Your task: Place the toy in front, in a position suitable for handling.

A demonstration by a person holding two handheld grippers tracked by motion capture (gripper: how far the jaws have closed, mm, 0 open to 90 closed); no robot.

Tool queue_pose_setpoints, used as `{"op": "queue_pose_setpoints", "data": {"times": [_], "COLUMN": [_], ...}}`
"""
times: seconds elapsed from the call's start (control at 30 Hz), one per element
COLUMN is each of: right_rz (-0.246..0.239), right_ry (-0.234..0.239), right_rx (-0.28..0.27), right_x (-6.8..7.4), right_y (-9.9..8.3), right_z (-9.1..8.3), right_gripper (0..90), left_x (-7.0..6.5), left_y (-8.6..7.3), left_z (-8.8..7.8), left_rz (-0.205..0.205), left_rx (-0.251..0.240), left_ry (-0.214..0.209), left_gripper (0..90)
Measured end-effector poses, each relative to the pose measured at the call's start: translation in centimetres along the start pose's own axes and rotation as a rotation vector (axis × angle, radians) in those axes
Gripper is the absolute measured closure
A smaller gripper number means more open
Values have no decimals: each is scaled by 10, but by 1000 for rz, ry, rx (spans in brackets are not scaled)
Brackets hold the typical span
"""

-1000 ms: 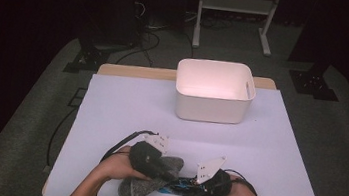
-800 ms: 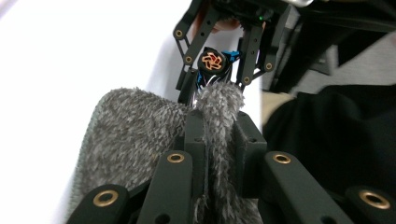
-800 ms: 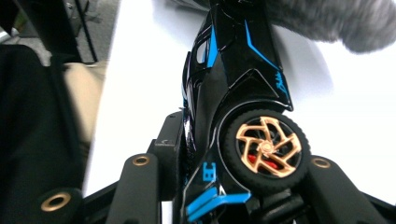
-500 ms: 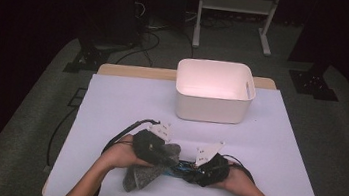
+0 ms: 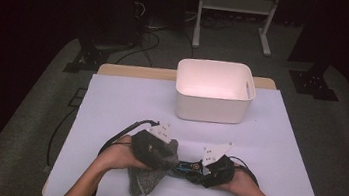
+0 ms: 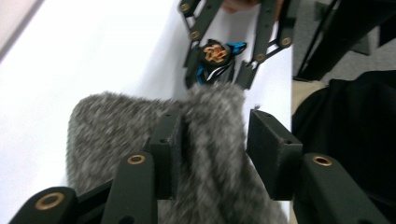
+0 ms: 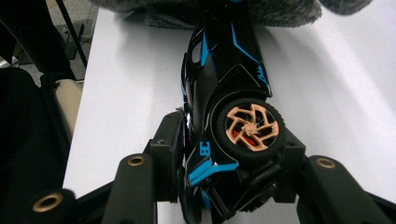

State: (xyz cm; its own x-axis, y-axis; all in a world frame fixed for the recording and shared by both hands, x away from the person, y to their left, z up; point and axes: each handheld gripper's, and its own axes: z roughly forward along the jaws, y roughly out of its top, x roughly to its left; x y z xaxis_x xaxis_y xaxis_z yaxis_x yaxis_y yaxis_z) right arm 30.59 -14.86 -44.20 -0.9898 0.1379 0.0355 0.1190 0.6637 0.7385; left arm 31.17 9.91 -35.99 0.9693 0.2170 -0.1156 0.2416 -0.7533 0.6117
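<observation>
A grey fuzzy cloth (image 5: 147, 175) is bunched over my left gripper (image 5: 167, 157) near the table's front edge, and one end hangs down to the table. In the left gripper view the cloth (image 6: 140, 126) fills the gap between the jaws of my left gripper (image 6: 217, 140). My right gripper (image 5: 195, 170) is shut on a black and blue toy car (image 5: 184, 166) with gold wheels. The car (image 7: 229, 60) lies on its side in my right gripper (image 7: 233, 154). Its far end goes under the cloth (image 7: 210, 9).
A white plastic bin (image 5: 213, 90) stands open at the back middle of the table, which is covered with a white sheet (image 5: 126, 102). Cables trail from both grippers. The person's dark clothing borders the table's near edge.
Both hands have moved a little away from the front edge and closer together. The car's end now reaches under the cloth.
</observation>
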Motion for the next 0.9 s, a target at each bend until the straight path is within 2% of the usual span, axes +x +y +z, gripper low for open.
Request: {"op": "queue_pose_setpoints", "data": {"times": [0.1,0.17,0.2,0.27,0.37,0.47,0.5,0.53,0.63,0.67,0.8,0.87,0.9], "right_rz": [5,9,9,1,-7,-11,-13,-13,-9,-5,-1,-11,-11], "right_ry": [-6,-9,-13,-15,-13,-13,-16,-16,-21,-22,-20,-27,-27], "right_rx": [-4,-6,-10,-11,0,-1,-3,-3,-10,-14,-19,-19,-19], "right_x": [1,1,2,3,2,2,3,3,4,4,4,5,5], "right_y": [-1,-3,-5,-5,-3,-3,-3,-3,-4,-5,-6,-5,-5], "right_z": [-3,-5,-7,-7,-7,-6,-6,-6,-6,-6,-6,-6,-6], "right_gripper": [541,546,551,555,557,558,558,558,557,557,557,557,557], "left_x": [5,5,5,6,7,5,3,3,-1,-3,-5,-2,-2], "left_y": [-5,-7,-8,-7,-4,5,14,14,26,32,32,22,22], "left_z": [0,2,4,6,7,12,19,19,31,36,35,29,29], "left_rz": [-55,-44,-35,-27,-7,11,30,30,67,87,111,95,95], "left_rx": [9,11,19,29,37,43,44,44,54,72,92,79,79], "left_ry": [-1,-4,-6,-15,-17,-40,-56,-56,-74,-71,-51,-45,-45], "left_gripper": [545,625,726,771,784,789,789,789,789,789,788,788,788]}}
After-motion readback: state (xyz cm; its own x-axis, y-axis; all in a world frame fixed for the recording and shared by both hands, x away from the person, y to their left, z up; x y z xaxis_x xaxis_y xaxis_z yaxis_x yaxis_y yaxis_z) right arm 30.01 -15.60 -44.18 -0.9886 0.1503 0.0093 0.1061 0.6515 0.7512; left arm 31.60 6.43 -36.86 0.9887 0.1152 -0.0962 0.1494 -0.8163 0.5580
